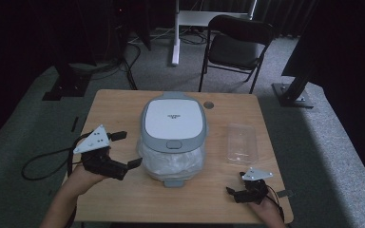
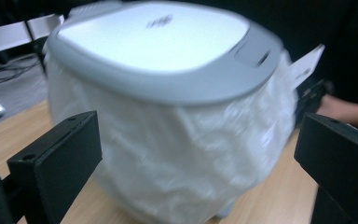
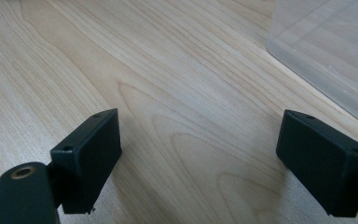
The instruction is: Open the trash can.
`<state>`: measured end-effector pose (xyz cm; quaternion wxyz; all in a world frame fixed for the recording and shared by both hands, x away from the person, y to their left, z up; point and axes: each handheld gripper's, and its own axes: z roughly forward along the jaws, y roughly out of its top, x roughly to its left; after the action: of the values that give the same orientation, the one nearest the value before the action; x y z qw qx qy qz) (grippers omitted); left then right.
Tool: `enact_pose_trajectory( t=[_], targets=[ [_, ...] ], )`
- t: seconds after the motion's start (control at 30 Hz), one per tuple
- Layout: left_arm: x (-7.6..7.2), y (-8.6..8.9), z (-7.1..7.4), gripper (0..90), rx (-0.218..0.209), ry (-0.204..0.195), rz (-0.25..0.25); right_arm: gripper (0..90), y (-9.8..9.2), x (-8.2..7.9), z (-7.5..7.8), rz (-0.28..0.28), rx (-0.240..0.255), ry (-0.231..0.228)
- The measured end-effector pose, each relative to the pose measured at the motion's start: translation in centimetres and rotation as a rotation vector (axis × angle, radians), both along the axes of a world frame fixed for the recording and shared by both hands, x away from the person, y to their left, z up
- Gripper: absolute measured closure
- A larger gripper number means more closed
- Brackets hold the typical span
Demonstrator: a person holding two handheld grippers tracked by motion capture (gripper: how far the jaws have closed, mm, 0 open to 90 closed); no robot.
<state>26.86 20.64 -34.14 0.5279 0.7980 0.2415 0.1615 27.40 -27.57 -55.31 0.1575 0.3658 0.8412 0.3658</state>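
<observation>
One lidded bin (image 1: 173, 137), one clear tray (image 1: 242, 142), left claw (image 1: 123, 149) apart, right claw (image 1: 237, 183) apart

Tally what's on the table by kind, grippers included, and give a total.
Bins with a grey lid and white liner: 1
Clear plastic trays: 1
Grippers: 2, left and right
Total: 4

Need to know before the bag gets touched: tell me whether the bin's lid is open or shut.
Shut. The grey-rimmed lid lies flat on the bin, over the white bag bulging below it.
</observation>
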Motion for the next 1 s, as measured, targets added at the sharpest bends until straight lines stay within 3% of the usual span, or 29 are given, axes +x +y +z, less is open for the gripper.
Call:
enact_pose_trajectory(
  t=[0.1, 0.3, 0.53, 0.7, 0.8, 0.9, 1.0],
  targets=[
    [0.1, -0.4, 0.4, 1.5, 0.008, -0.008, -0.003, 13.2, 0.0, 0.0, 0.0, -0.001, 0.000, 0.000],
    [0.8, -2.0, 1.8, 1.5, -0.027, -0.026, -0.032, 13.2, 0.0, 0.0, 0.0, -0.001, 0.000, 0.000],
    [1.3, -3.6, 2.1, 11.3, -0.033, -0.028, -0.054, 13.2, 0.0, 0.0, 0.0, -0.005, 0.000, 0.001],
    [1.5, -5.4, 2.0, 16.0, -0.015, -0.025, -0.103, 13.2, 0.0, 0.0, 0.0, -0.006, 0.000, 0.001],
    [1.6, -6.0, 1.8, 23.6, -0.016, -0.028, -0.112, 13.2, 0.0, 0.0, 0.0, -0.007, 0.000, 0.000],
    [1.9, -6.9, 1.4, 47.0, -0.017, -0.040, -0.088, 13.2, 0.0, 0.0, 0.0, -0.007, 0.000, 0.001],
    [2.2, -7.2, 1.2, 61.9, -0.020, -0.044, -0.079, 13.2, 0.0, 0.0, 0.0, -0.007, -0.001, 0.001]
  ],
)
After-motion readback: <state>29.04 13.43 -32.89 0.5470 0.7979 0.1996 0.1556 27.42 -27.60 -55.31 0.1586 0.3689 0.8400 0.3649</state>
